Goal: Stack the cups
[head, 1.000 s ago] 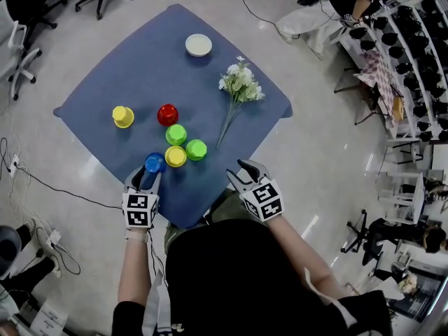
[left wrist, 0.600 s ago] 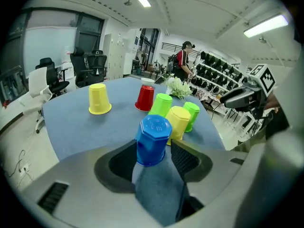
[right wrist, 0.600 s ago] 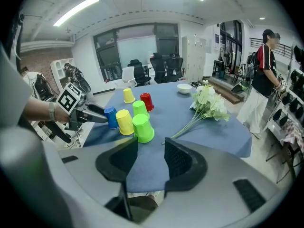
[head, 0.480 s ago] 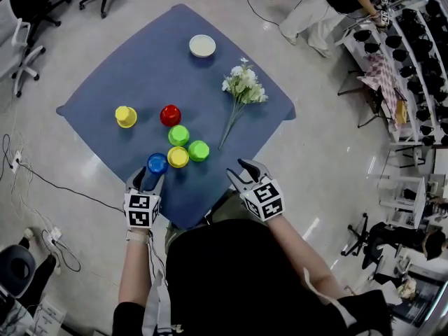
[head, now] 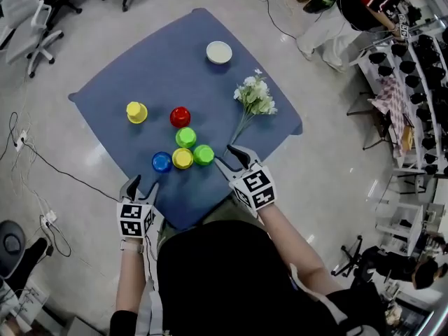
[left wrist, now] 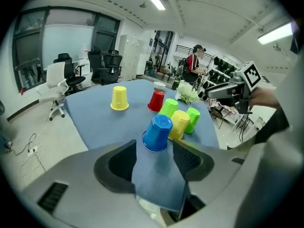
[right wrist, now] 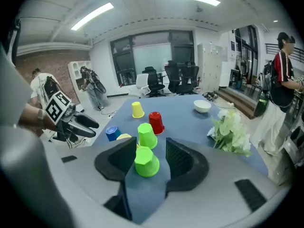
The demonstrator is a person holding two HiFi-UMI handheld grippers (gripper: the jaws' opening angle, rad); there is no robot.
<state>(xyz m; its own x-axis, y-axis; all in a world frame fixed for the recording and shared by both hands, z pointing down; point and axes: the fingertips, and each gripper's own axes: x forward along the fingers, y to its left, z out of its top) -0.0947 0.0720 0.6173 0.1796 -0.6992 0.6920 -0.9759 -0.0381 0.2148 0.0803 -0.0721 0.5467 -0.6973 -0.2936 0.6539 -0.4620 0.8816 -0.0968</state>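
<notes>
- The left gripper (head: 141, 185) is being held at the near-left edge of the blue tablecloth (head: 126, 75). Its jaws have just been opening and are wide apart and empty.
- The blue cup (head: 162, 162) is being left upside down just ahead of them.
- The lone yellow cup (head: 136, 111) is standing well apart. The red cup (head: 180, 116), far green cup (head: 185, 137) and middle yellow cup (head: 183, 158) are clustered.
- The right gripper (head: 229, 157), its jaws also just opening, is being held apart around the near green cup (head: 204, 154), unclamped.
- The flowers (head: 255, 98) are lying at the right.

left gripper (head: 140, 185) and right gripper (head: 224, 155) both slant forward and down, well apart; each one's jaws stand wide, just been opening, gripping nothing.
</notes>
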